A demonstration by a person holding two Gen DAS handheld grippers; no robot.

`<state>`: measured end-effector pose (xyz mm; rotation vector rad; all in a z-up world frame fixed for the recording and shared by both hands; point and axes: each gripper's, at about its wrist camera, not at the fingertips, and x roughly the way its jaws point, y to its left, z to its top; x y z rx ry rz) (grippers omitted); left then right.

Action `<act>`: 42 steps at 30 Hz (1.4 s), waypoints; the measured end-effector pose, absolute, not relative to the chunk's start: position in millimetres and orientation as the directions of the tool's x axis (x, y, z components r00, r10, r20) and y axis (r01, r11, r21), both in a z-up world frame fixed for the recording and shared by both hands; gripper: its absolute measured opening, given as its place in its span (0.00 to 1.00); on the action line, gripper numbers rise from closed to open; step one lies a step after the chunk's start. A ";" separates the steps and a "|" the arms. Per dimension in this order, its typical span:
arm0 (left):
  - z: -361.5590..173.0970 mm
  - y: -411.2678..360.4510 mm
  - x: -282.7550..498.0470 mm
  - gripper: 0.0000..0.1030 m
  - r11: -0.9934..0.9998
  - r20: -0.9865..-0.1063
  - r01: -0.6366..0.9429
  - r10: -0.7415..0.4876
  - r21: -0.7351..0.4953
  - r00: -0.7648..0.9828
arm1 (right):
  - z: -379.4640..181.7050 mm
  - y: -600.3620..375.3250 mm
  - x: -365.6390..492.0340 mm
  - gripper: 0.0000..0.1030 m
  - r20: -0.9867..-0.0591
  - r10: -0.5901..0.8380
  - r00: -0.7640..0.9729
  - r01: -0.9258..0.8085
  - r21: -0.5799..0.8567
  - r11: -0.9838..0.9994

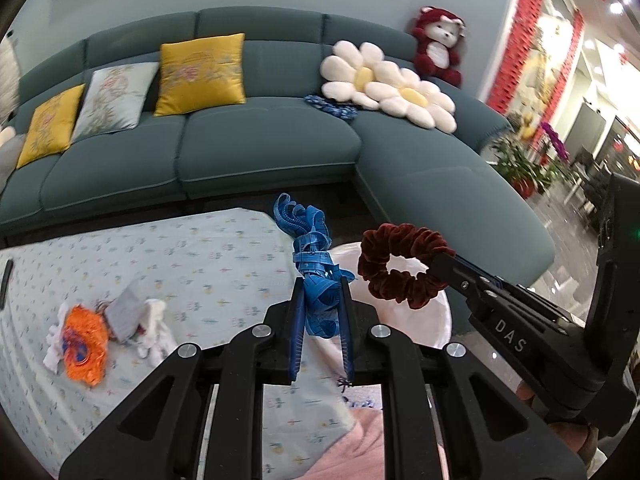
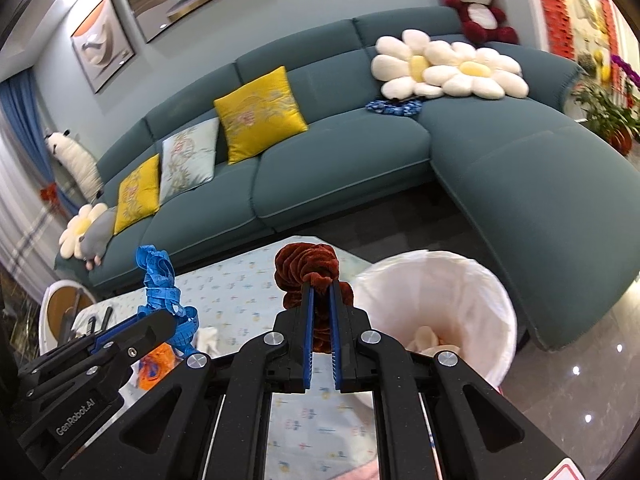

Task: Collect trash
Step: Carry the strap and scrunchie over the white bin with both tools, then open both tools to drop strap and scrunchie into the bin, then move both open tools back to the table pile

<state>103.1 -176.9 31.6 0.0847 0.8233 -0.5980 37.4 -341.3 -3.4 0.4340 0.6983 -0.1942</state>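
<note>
1. Fingers first: left gripper is clamped on a bunched-up blue tape, which sticks up past the tips in a messy bundle.
2. Right gripper is pinched tight on a dark red scrunchie, the loop flopping out in front of the tips.
3. Both are held up off the table, side by side, tape on the left and scrunchie on the right.
4. White-lined bin stands by the table's corner, just right of the scrunchie, with something pale crumpled at the bottom.
5. Left behind on the cloth-covered table: an orange wrapper in a little pile with white tissue and a grey scrap, well left of both grippers.
6. Teal sofa runs behind it all, with yellow cushions, two daisy pillows and a red plush bear in the corner.
7. Something pink lies at the near table edge, can't tell what.
</note>
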 end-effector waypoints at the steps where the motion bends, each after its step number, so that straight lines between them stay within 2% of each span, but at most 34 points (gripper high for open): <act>1: 31.5 -181.8 101.7 0.15 0.829 -0.712 0.539 -0.470 -0.152 0.522 | -5.1 -347.1 35.2 0.07 -0.659 -0.035 0.751 0.323 0.321 0.890; 25: 1.1 -262.9 101.8 0.16 0.760 -0.743 0.633 -0.508 -0.149 0.435 | -47.3 -411.4 23.2 0.08 -0.698 -0.080 0.711 0.421 0.332 0.844; 27: 0.1 -263.3 104.3 0.32 0.768 -0.740 0.620 -0.508 -0.157 0.442 | -49.5 -410.9 25.6 0.11 -0.702 -0.087 0.707 0.425 0.324 0.845; 28: 0.8 -262.0 105.4 0.52 0.777 -0.735 0.607 -0.507 -0.165 0.449 | -50.1 -410.8 26.5 0.13 -0.702 -0.103 0.705 0.436 0.315 0.843; 29: 2.0 -261.3 106.2 0.62 0.786 -0.732 0.595 -0.503 -0.166 0.460 | -49.7 -409.9 28.0 0.14 -0.702 -0.107 0.704 0.439 0.312 0.843; 32: 2.6 -258.1 108.3 0.62 0.799 -0.728 0.582 -0.488 -0.150 0.482 | -51.4 -408.8 29.9 0.23 -0.705 -0.109 0.701 0.440 0.307 0.844; 35: 2.0 -251.1 110.2 0.62 0.808 -0.728 0.570 -0.479 -0.147 0.491 | -51.0 -405.3 31.4 0.24 -0.708 -0.106 0.698 0.437 0.304 0.846; 38: 2.5 -241.7 112.1 0.62 0.817 -0.727 0.555 -0.475 -0.155 0.496 | -50.3 -401.6 31.5 0.31 -0.709 -0.107 0.697 0.438 0.304 0.846; 42: 4.8 -225.6 114.3 0.62 0.828 -0.724 0.536 -0.470 -0.164 0.505 | -47.5 -393.3 32.3 0.33 -0.710 -0.105 0.696 0.432 0.297 0.851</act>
